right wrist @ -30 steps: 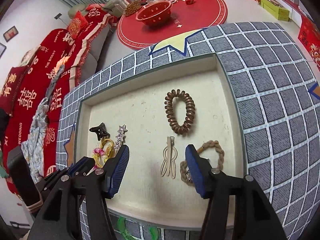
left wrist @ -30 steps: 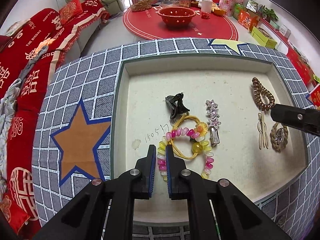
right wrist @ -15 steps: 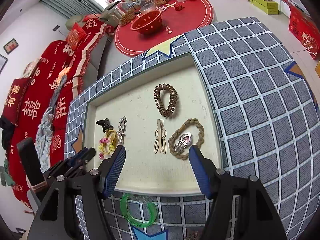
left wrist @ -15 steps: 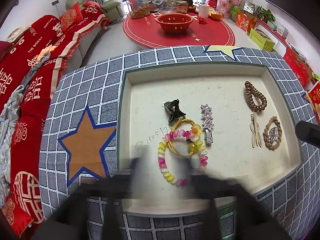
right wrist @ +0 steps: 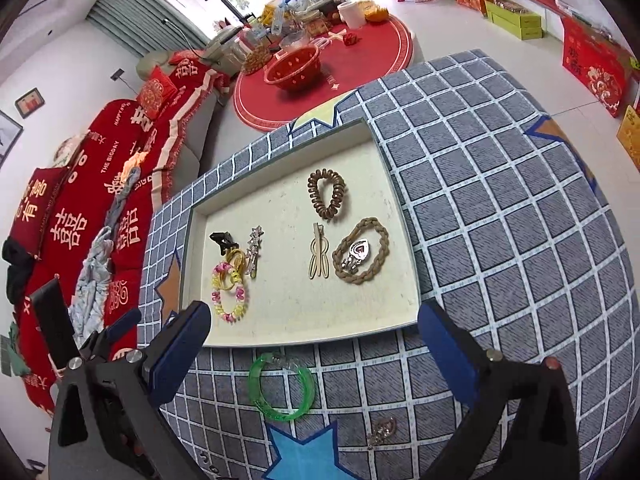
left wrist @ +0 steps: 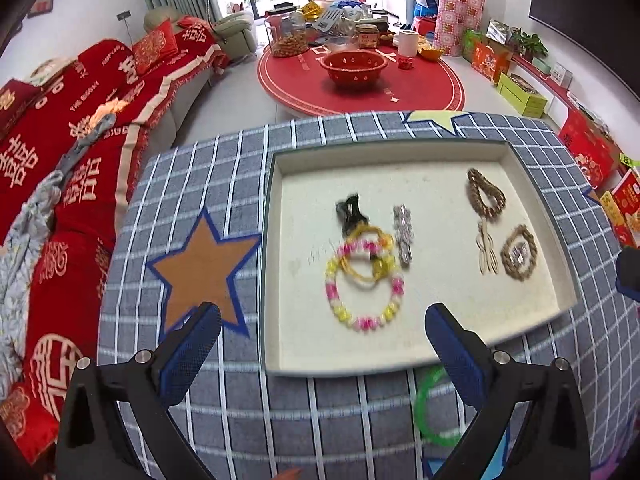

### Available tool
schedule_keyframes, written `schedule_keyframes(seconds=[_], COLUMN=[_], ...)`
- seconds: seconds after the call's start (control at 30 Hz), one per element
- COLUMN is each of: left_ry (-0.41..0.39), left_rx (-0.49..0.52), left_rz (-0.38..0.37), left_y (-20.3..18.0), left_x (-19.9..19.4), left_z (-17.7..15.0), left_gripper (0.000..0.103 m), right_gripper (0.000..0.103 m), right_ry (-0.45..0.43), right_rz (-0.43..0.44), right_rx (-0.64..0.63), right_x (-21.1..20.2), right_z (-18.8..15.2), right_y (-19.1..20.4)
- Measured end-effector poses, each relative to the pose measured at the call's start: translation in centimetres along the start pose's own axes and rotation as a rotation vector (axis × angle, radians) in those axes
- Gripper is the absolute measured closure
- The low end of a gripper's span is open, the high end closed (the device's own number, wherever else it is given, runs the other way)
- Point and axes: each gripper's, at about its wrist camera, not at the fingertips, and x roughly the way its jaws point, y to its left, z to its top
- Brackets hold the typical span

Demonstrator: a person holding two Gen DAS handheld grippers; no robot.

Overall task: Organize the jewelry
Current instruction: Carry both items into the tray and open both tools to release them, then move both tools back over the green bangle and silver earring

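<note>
While the right gripper (right wrist: 312,344) is opening empty and the left gripper (left wrist: 320,340) gapes empty, 2 pieces, a green bangle (right wrist: 280,388) and a silver charm (right wrist: 382,432), lie outside the tray (right wrist: 304,338), likely next.

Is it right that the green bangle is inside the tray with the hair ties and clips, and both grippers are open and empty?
Not quite. The green bangle lies outside the tray, on the checked cloth by the tray's near edge, as the right wrist view shows. The rest holds: the left gripper is open and empty, and the right gripper is opening with nothing between its fingers.
</note>
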Motion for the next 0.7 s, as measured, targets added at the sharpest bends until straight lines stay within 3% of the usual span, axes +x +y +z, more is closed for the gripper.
schedule_keyframes(seconds=[0.33,0.7], left_ry=[0.099,0.165], left_rx=[0.001,-0.029], left_rz=[-0.083,-0.086], left_y=[-0.5,-0.8], left_x=[-1.2,-0.8], left_z=[-6.1,-9.6], left_gripper=[0.0,0.0], right_gripper=[0.0,0.0], right_ry=[0.005,0.054], right_rz=[-0.055,-0.075], right_rx=[-0.017,0.009], right_x=[-2.3,-2.4], right_z=[-5.0,-8.5], right_y=[-0.7,-1.9])
